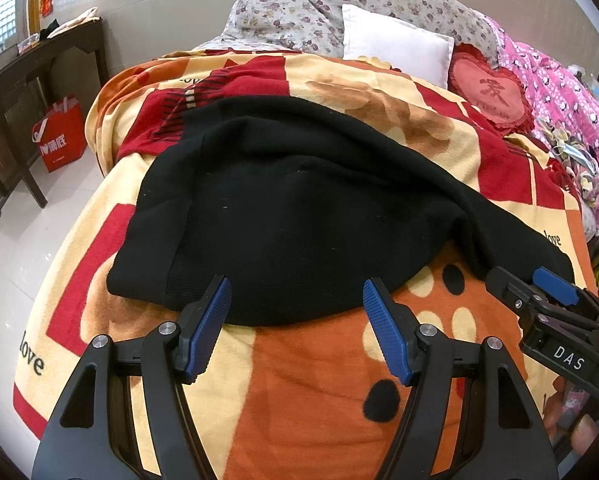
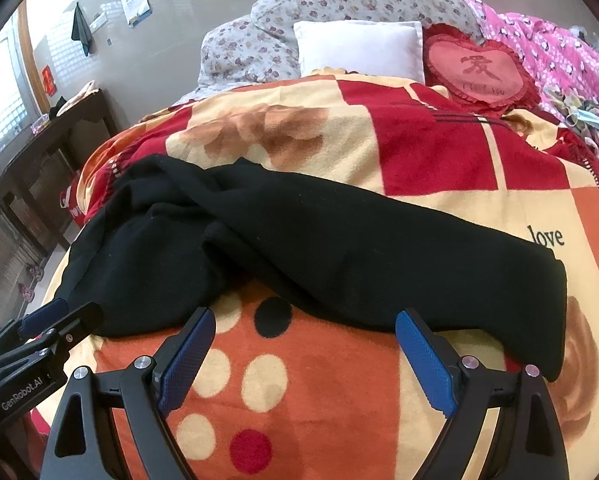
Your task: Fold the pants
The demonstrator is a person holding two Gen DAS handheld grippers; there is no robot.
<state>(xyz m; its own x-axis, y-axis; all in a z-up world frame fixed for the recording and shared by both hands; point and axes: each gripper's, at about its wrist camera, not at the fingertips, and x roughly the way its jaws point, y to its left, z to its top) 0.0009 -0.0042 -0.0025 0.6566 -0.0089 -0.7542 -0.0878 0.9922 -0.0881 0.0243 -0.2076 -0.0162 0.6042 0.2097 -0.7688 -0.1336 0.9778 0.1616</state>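
Note:
Black pants (image 1: 291, 208) lie spread on a patterned blanket (image 1: 307, 396) on a bed. Their wide upper part is to the left, and the legs (image 2: 399, 256) run to the right, one crossed over the other. My left gripper (image 1: 297, 300) is open and empty, hovering at the near edge of the upper part. It also shows in the right wrist view (image 2: 63, 320). My right gripper (image 2: 305, 334) is open and empty, at the near edge of the legs. It also shows in the left wrist view (image 1: 539, 284).
A white pillow (image 1: 395, 48), a red heart cushion (image 1: 487, 96) and a floral quilt (image 1: 295, 12) lie at the bed's head. Pink bedding (image 1: 563, 96) is piled at the right. A dark wooden table (image 1: 39, 80) and a red bag (image 1: 61, 132) stand on the floor to the left.

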